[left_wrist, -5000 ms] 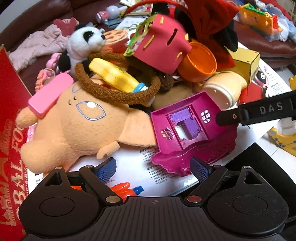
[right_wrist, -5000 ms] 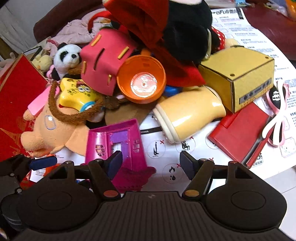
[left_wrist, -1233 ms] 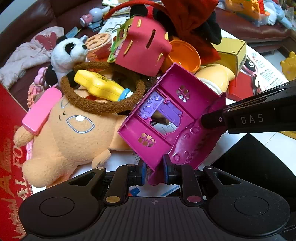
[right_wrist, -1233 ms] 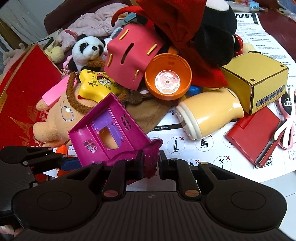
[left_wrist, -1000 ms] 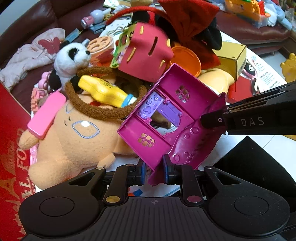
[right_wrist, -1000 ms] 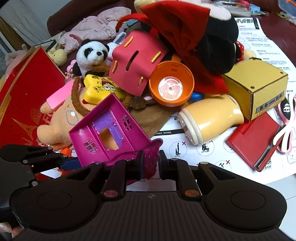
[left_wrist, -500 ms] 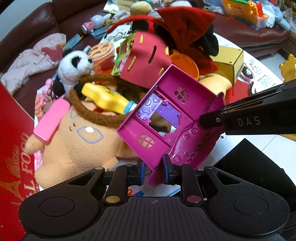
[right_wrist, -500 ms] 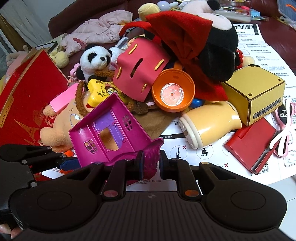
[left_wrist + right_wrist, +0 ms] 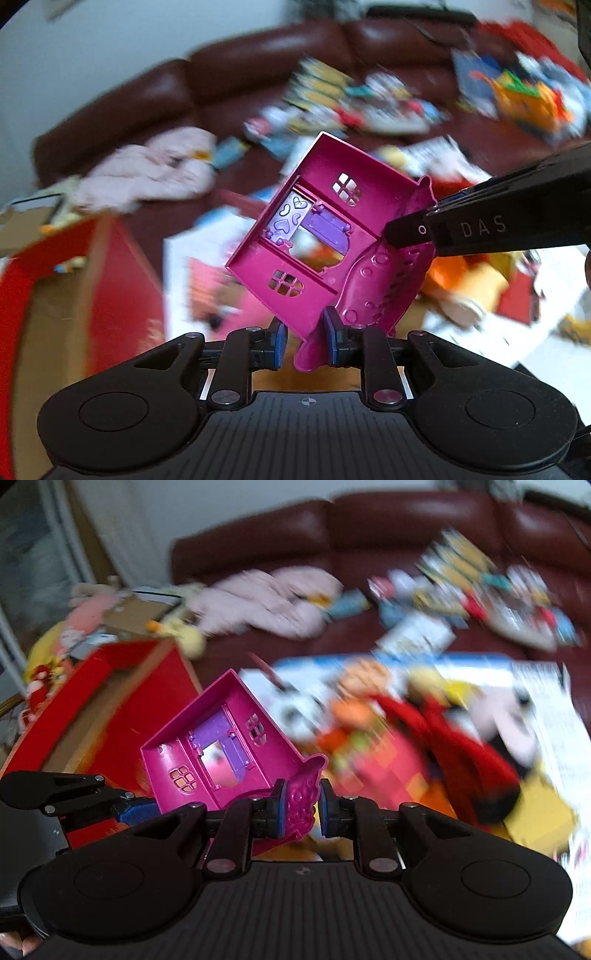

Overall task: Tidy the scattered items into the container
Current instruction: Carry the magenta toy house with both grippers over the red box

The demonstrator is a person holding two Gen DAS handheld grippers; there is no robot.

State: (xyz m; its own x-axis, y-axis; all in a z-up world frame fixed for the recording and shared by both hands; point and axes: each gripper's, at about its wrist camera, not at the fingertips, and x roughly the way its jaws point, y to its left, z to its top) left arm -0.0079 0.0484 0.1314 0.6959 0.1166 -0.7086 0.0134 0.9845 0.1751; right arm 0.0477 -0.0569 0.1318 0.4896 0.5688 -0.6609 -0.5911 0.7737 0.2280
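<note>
Sofa (image 9: 369, 528), dark brown leather, runs across the back of both views, strewn with a pale pink garment (image 9: 273, 598) and blurred books and toys. Red box (image 9: 110, 709), the container, stands open at the left, its brown inside showing; the left wrist view shows it (image 9: 92, 295) at the left edge too. Heap of soft toys (image 9: 461, 746), red, black and yellow, lies on printed white paper (image 9: 546, 709) at the right, too blurred to sort. Pink toy house (image 9: 325, 236) is up in the air, tilted, clear of the heap, its purple door (image 9: 325, 229) and small windows facing the cameras; from the right wrist it (image 9: 218, 753) hangs in front of the red box's near wall. Left gripper (image 9: 304, 341) has the lower corner of the house between its blue pads, jaws narrow and opening; the right-hand pad touches the plastic, the left-hand pad stands a little off it. Right gripper (image 9: 299, 808) pinches the house's curved, bumpy base edge, jaws narrow, plastic against the left-hand pad, a small gap at the other. Each gripper shows in the other's view, reaching in from the side.
</note>
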